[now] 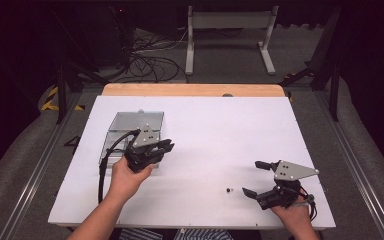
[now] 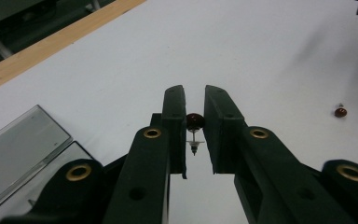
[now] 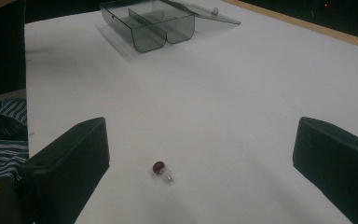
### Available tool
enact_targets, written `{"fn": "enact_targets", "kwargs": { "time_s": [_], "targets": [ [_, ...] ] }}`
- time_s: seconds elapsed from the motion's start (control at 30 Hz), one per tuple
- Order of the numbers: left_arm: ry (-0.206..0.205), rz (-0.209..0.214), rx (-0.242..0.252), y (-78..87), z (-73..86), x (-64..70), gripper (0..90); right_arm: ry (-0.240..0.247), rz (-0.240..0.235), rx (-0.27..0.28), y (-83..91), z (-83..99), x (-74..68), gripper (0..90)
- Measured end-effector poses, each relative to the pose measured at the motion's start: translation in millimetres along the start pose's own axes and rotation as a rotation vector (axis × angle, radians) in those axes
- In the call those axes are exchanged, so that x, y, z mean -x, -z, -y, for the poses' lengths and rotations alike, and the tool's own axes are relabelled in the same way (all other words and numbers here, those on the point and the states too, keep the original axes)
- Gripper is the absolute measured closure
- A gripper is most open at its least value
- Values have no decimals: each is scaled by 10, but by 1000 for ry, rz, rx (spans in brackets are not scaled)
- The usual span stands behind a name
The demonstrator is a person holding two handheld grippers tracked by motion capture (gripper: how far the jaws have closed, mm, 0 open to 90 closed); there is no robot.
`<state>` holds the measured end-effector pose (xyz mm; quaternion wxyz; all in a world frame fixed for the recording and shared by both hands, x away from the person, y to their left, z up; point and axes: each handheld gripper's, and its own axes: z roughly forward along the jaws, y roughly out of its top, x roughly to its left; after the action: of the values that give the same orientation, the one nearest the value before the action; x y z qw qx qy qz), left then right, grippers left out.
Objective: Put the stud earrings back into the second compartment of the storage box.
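Two earrings in play — left hand-held gripper (image 2: 194,100) pinches red stud (image 2: 195,121) beside clear box (image 1: 130,131), likely for stowing; right hand-held gripper (image 3: 200,154) wide open, straddling second stud (image 3: 161,169) on worktop (image 3: 242,93) — poised to grab.

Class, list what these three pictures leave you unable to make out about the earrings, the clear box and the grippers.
1. High view: the loose earring is too small; only a dark speck.
2. High view: the left gripper and hand cover part of the clear box, hiding its contents.
3. Left gripper view: the box is cut off by the left edge.
4. Right gripper view: the right gripper jaws run off the bottom edge.
5. Left gripper view: the jaws hide part of the held earring.
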<state>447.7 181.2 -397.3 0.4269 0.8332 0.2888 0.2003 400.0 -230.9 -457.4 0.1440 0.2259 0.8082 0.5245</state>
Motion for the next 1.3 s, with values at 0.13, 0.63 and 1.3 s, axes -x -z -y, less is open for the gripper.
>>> {"fn": "enact_targets", "kwargs": {
  "time_s": [0.13,0.63,1.3],
  "targets": [
    [18,-21,0,51,35,-90,790,2,1,0,-1,0,-1,40],
    [115,-133,-16,135,280,-468,789,3,1,-4,-4,0,-4,40],
    [204,-215,-137,-9,561,-861,788,-2,-3,-5,-16,3,-2,40]
  ]
}}
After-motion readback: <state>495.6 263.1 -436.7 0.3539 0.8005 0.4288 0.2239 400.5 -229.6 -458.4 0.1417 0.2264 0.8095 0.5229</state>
